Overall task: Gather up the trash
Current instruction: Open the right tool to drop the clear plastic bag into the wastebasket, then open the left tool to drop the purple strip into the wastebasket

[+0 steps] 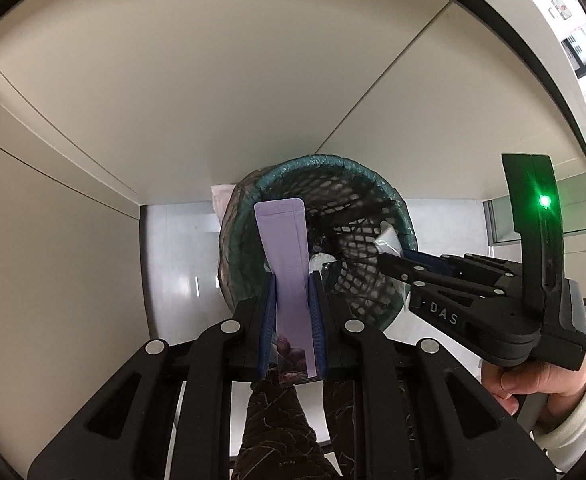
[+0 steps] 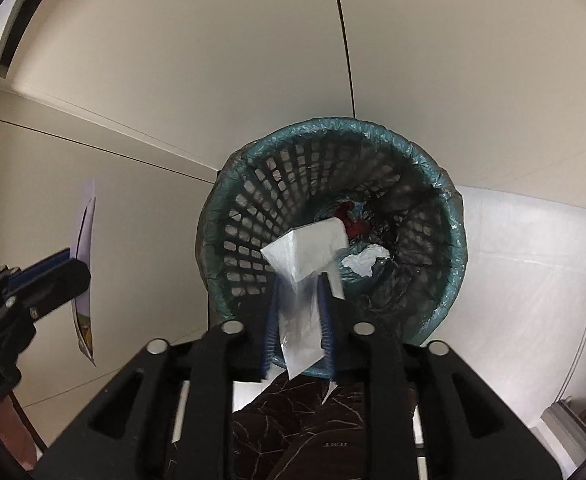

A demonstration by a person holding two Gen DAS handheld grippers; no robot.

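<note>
A black mesh waste basket lined with a green bag stands on the floor against beige cabinets. Red and white scraps lie in its bottom. My left gripper is shut on a flat lilac packet that stands upright over the basket's near left rim; the packet also shows edge-on in the right wrist view. My right gripper is shut on a clear white plastic wrapper held over the basket's opening. From the left wrist view, the right gripper reaches in over the basket's right rim.
Beige cabinet doors rise right behind the basket. Glossy white floor spreads to the right and left of it. A patterned dark trouser leg shows below both grippers. A crumpled whitish bit lies behind the basket's left side.
</note>
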